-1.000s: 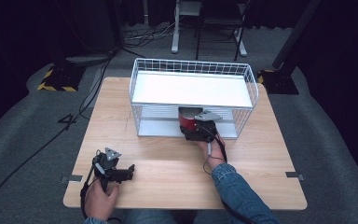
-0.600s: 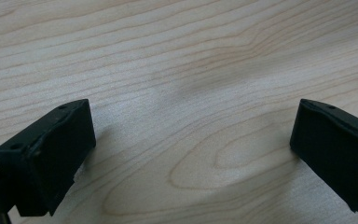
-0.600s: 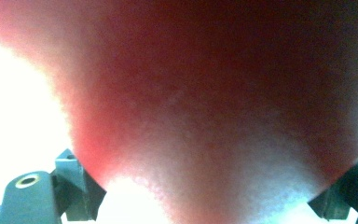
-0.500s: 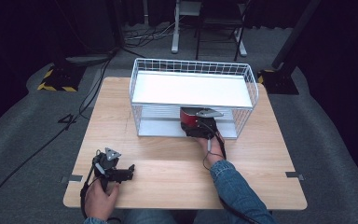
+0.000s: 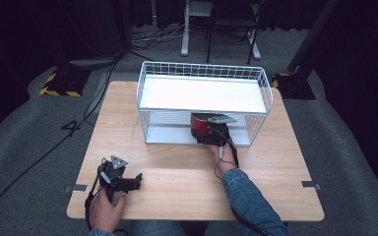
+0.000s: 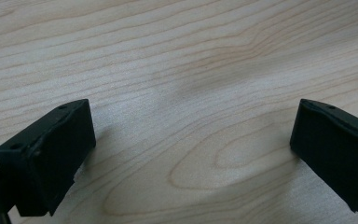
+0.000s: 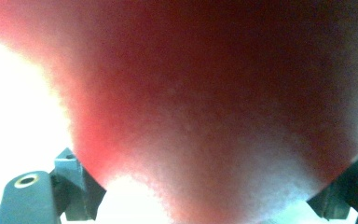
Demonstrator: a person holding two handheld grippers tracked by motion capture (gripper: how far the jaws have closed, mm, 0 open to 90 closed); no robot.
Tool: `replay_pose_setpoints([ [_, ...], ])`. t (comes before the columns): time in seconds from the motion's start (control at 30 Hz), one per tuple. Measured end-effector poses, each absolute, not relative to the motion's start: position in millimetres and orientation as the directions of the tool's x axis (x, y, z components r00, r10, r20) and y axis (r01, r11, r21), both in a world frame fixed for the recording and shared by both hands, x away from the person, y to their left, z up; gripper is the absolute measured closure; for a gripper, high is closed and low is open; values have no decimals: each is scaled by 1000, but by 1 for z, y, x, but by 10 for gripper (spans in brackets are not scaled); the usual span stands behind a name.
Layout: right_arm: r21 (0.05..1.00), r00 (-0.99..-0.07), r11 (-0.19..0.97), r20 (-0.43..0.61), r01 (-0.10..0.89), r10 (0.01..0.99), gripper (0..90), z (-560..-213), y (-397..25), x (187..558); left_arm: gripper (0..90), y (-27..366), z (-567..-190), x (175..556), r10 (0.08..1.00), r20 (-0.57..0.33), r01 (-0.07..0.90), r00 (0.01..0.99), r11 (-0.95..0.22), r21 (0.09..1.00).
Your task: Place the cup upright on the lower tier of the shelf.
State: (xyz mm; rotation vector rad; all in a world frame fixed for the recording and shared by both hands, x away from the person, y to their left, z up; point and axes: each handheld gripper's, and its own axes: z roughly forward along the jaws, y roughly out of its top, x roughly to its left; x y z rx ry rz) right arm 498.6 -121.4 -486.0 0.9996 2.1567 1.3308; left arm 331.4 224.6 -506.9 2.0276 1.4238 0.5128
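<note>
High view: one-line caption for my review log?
Right gripper holds a red object at the white wire rack's lower shelf; left gripper rests open.

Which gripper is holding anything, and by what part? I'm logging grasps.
The right gripper has a red object between its jaws at the wire rack's lower shelf; which part can't be told. The left gripper is open over bare table.

the wooden table (image 5: 187,172) is light brown with wavy grain lines. a white wire rack (image 5: 204,105) stands on the far half of it. the rack has a flat white shelf (image 5: 202,94) on top and a low floor under it. a red thing (image 5: 199,125) sits in the lower part of the rack, maybe resting on that floor, but it is hard to tell. the left gripper (image 5: 125,183) lies low at the near left part of the table.
</note>
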Motion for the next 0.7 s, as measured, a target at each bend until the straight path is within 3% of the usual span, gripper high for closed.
replay_pose_setpoints([
  [0.33,886,-654,290,19,361,756,147,-485,-123,499,3,225,-507,331,937,-27,704,349,-243,668],
  [0.37,885,-656,285,29,367,754,138,-484,-123,498,2,225,-507,331,937,-28,704,349,-243,668],
  [0.47,892,-639,240,70,384,766,0,-483,-126,497,2,225,-507,331,937,-28,704,349,-243,668],
  [0.7,892,-650,274,28,358,760,0,-483,-136,492,2,225,-507,331,937,-28,704,349,-243,668],
])
